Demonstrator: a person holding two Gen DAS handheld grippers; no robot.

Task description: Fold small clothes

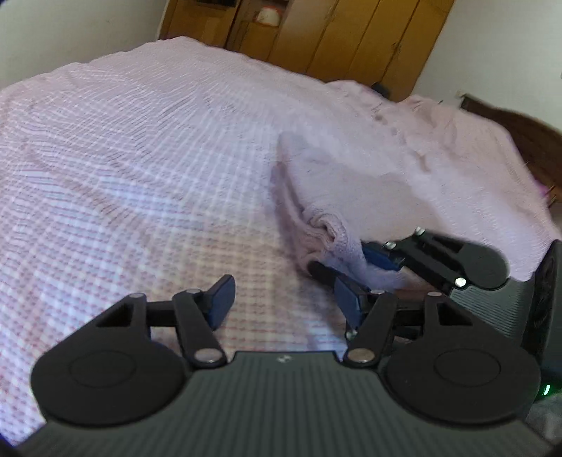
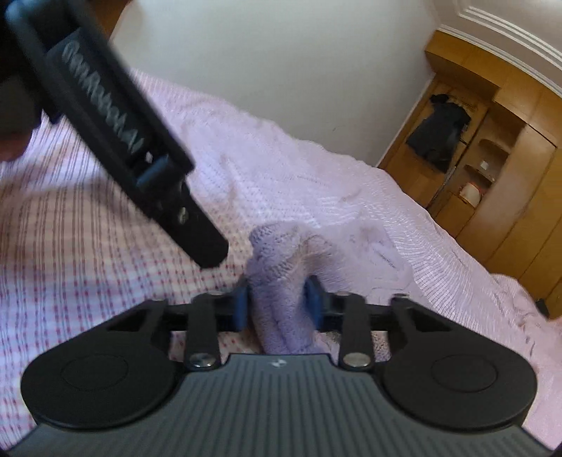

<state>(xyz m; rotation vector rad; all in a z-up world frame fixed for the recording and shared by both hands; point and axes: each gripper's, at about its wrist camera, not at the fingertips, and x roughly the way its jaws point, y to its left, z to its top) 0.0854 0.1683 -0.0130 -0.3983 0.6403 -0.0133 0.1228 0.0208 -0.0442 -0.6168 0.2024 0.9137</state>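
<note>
A small lilac knit garment (image 1: 337,197) lies bunched on the pink checked bedsheet (image 1: 140,175). My right gripper (image 2: 277,302) is shut on a bunched fold of the garment (image 2: 281,277); in the left wrist view it shows at the right (image 1: 372,260), clamping the garment's near edge. My left gripper (image 1: 284,298) is open and empty, just left of the garment and above the sheet. In the right wrist view the left gripper's black body (image 2: 116,130) crosses the upper left.
A pale pink knit blanket (image 1: 474,168) lies crumpled on the bed behind the garment. Wooden wardrobes (image 1: 316,31) stand past the bed, and they also show in the right wrist view (image 2: 491,168). A dark wooden headboard (image 1: 520,140) is at the far right.
</note>
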